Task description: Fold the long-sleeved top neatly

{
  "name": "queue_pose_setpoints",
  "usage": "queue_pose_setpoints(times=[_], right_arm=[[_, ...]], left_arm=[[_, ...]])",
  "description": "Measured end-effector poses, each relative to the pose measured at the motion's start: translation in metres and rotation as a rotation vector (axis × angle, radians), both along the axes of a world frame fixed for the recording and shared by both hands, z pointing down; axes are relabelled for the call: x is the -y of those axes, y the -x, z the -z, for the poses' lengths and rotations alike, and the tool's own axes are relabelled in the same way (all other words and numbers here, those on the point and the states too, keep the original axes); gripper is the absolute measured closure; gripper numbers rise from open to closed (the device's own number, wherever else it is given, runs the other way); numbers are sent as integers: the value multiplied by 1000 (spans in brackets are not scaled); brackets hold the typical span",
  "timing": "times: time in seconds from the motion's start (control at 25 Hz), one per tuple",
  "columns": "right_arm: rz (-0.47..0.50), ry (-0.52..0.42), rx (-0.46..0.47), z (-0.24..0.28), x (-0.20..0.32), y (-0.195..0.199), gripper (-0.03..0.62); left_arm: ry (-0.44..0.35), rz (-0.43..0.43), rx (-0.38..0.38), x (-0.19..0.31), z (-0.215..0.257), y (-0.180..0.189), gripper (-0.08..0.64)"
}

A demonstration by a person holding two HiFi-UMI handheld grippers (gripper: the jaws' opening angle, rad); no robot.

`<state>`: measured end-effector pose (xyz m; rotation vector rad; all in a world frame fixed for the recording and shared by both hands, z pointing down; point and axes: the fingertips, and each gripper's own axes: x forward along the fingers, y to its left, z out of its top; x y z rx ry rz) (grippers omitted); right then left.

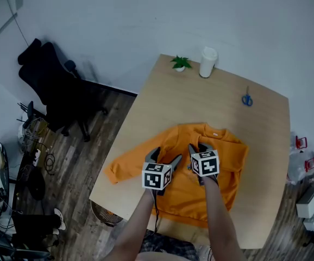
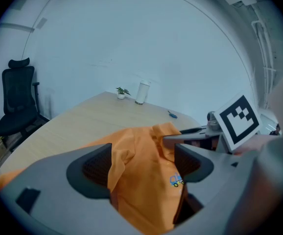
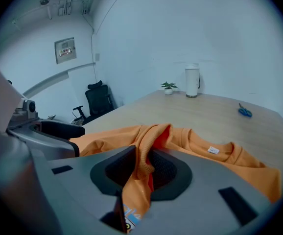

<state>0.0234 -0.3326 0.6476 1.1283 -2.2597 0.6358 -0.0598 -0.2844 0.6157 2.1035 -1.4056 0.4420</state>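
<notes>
Your right tongs [image 3: 144, 168] pinch a fold of the orange top [image 1: 227, 151], while your left tongs [image 2: 144, 163] stand spread around its cloth.

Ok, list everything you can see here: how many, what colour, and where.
long-sleeved top: one, orange, on the table's near half
table: one, light wood, centre
potted plant: one, green in a white pot, table's far edge
cup: one, white, beside the potted plant
scissors: one pair, blue handles, table's far right
office chair: one, black, floor left of the table
boxes: a few, pale, floor right of the table
wall sign: one, framed, in the right gripper view
left gripper: one, grey, fingers apart with the long-sleeved top between
right gripper: one, grey, fingers pinching a fold of the long-sleeved top
</notes>
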Motion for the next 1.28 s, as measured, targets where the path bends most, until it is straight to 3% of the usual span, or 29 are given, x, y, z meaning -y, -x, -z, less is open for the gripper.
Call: queue_pose_setpoints(times=[0.28,0.44,0.6,0.68,1.0,1.28], right_arm=[[11,68,68,-15,-3,12,430],[-6,40,185,0,-4,18,285],[-145,-32,272,16,3,-5,126],[-195,-27,281,13,5,-17,95],[-183,-64,273,33,3,-27,91],[-131,-123,261,68,4,-18,104]], left_arm=[[6,13,1,-3,-4,8,158],[7,23,2,-5,-4,13,158],[3,36,3,-4,-4,18,158],[1,39,4,-3,-3,20,158],[-20,54,10,-2,7,21,158],[-61,123,16,-2,34,49,156]])
